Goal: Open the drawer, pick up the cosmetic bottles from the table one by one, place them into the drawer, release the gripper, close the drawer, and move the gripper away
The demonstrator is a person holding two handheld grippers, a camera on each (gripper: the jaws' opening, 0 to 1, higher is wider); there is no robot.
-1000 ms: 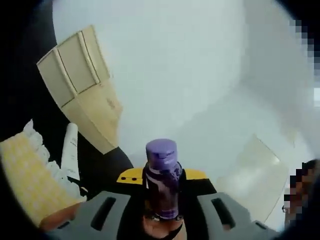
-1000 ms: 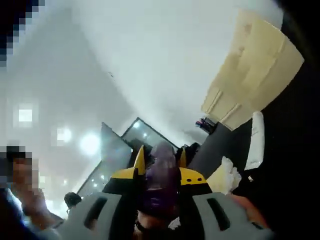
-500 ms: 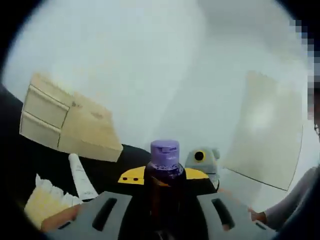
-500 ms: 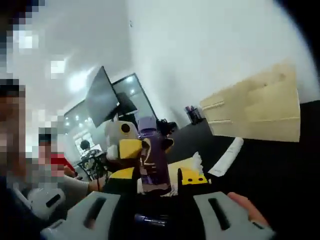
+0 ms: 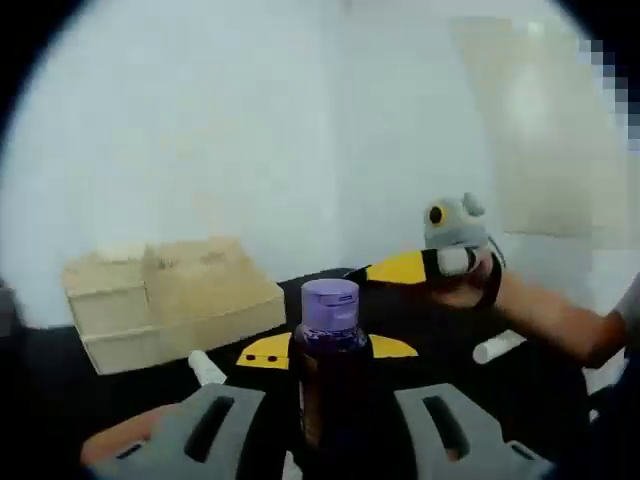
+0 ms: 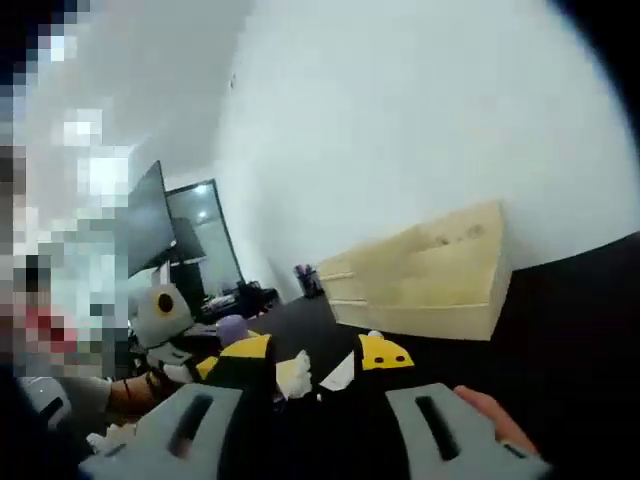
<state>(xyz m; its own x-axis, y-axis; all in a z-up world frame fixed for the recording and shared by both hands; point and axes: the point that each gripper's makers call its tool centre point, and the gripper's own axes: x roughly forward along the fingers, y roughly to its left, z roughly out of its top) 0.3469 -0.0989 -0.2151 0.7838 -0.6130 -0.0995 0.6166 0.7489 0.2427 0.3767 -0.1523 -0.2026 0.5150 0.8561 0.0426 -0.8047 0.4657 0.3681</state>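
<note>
Between the yellow-tipped jaws of the left gripper [image 5: 327, 349], a purple-capped cosmetic bottle [image 5: 328, 375] stands upright, pinched on both sides, the wooden drawer box [image 5: 170, 300] beyond at left. Rightward, the right gripper [image 6: 315, 357] has jaws spread, nothing between them.

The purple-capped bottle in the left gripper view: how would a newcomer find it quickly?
Start at the pale wooden drawer box on the black table. Right of it, nearer the camera, the left gripper holds the dark bottle upright between its yellow-tipped jaws. Its lilac cap marks it.
</note>
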